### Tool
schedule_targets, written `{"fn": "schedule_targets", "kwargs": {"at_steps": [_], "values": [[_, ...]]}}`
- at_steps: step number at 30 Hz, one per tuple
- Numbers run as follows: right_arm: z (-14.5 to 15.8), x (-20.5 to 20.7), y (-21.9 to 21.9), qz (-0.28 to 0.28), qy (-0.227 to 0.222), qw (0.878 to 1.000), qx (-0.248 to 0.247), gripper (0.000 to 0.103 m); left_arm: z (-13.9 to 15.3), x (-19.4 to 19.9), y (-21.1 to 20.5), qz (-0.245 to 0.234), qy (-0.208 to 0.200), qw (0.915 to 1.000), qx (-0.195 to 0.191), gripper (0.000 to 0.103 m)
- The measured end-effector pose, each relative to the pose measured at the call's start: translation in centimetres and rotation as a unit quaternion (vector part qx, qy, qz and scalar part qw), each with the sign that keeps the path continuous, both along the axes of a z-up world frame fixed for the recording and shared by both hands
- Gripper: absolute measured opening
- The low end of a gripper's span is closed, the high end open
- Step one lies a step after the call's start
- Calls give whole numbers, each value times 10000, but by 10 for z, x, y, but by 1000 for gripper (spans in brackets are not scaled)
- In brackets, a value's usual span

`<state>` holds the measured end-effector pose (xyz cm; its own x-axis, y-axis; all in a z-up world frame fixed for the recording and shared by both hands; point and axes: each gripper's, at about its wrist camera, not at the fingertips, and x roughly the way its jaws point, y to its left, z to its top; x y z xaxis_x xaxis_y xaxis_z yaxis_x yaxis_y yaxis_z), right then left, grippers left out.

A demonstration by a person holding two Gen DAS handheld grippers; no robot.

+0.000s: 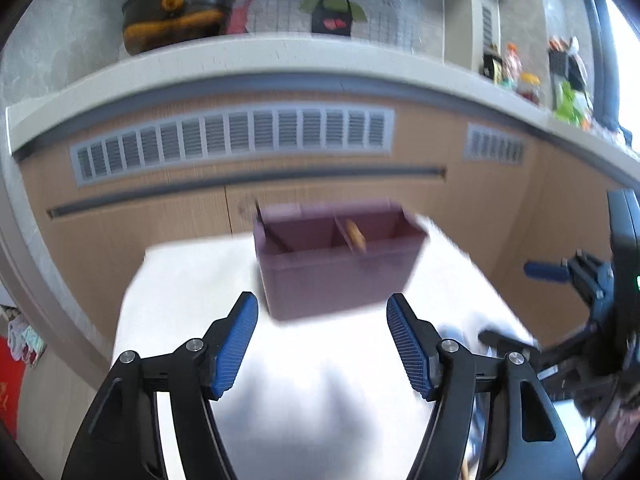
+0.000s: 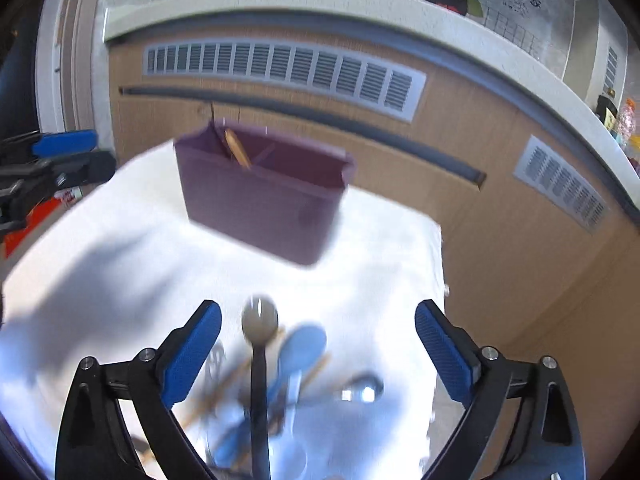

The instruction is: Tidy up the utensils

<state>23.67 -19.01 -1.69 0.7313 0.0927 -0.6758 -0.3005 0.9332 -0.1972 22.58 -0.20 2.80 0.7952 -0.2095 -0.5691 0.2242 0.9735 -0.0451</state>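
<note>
A purple divided holder [image 1: 340,264] stands on a white-covered table [image 1: 192,280], with a wooden utensil [image 1: 356,236] leaning in its middle section. My left gripper [image 1: 322,304] is open in front of the holder, with nothing between its blue pads. In the right wrist view the holder [image 2: 264,192] sits further off. My right gripper [image 2: 320,312] is wide open over a blurred heap of utensils: a black-handled spoon [image 2: 260,320], a blue spoon [image 2: 302,348], a metal spoon [image 2: 362,390] and wooden chopsticks [image 2: 224,392]. No pad touches any of them.
Wood-panelled cabinets with grey vents [image 1: 232,140] and a white counter ledge [image 1: 280,60] rise right behind the table. A dark pot [image 1: 176,16] and small figurines [image 1: 520,76] sit on the ledge. The table's right edge [image 2: 438,264] drops off near the right gripper.
</note>
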Motion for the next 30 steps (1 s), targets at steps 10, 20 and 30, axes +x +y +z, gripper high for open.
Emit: {"fn": "schedule_targets", "kwargs": {"at_steps": [10,20,30], "values": [[-47,-30,-31,-329,626,9968,382,102,-68,-50,-18,-673,1068,9919,-147,68],[-45,-45,-41,-412,573,9968,369,102,-89,-84,-47,-1863,1618,9687,261,59],[-28,-58,-43,-377,443,9969,538,102,-108,-85,-54,-1832,1767,9637,807,42]]}}
